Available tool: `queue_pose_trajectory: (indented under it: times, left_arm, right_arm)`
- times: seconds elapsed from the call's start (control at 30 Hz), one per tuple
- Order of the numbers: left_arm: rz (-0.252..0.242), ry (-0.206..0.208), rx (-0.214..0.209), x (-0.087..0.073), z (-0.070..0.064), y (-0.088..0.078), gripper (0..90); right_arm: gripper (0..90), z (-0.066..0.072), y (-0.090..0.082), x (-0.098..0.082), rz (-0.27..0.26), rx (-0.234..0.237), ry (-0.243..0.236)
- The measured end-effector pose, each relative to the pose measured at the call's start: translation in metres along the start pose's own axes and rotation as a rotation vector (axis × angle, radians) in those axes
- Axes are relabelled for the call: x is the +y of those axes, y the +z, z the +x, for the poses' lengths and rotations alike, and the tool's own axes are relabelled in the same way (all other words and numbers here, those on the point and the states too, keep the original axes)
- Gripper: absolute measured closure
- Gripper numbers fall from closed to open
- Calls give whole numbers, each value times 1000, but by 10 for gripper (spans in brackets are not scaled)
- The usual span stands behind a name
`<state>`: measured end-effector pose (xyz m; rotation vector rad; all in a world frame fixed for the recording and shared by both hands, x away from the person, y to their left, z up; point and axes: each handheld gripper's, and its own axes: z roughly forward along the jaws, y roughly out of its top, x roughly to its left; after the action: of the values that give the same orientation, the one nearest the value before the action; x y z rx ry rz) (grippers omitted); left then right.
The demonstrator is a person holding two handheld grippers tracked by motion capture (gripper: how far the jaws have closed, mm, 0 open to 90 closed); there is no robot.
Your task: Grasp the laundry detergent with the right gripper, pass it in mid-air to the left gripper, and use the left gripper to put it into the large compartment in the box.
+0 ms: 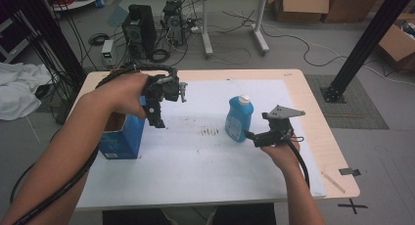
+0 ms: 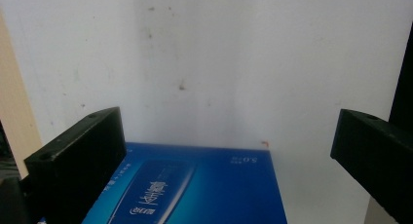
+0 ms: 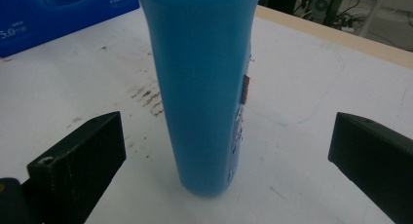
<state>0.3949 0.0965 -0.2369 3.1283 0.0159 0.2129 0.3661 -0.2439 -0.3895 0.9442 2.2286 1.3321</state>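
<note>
- White sheet covered most of the wooden table; dark smudges marked it near the middle.
- A blue bottle with a white cap stood upright on the sheet, toward 2 o'clock from the sheet's middle.
- The right gripper was at 4 o'clock from the bottle, just beside its base, held by the right hand. In the right gripper view its jaws stood wide apart with the bottle between them; neither jaw touched it, so they held nothing.
- A blue box stood at 9 o'clock on the table, at the left edge of the sheet; it looked open at the top.
- The left gripper hung over the right side of this box, in the left hand, pointing down. In the left gripper view its jaws were wide open and empty, with the printed box face below them and the white sheet beyond.
- A thick black cable ran along the left forearm.
</note>
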Motion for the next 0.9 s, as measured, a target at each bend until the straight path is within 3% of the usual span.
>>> queue_pose_trajectory:
  times: [0.17,0.37,0.57,0.63,0.9]
  left_arm:
    - [-2,2,0,-1,-3,-1,1]
    - [-1,4,0,-1,-4,0,1]
    - [-4,1,-4,-3,-5,2,1]
    - [-3,-4,-5,-4,-5,2,1]
    - [1,-8,-4,-7,-5,2,1]
  right_arm:
    - [0,2,15,-5,-40,-35,23]
    - [0,3,31,-10,-68,-45,37]
    - [11,5,43,-12,-131,-62,55]
    - [15,6,46,-11,-131,-82,44]
    - [62,8,56,-12,-138,-68,44]
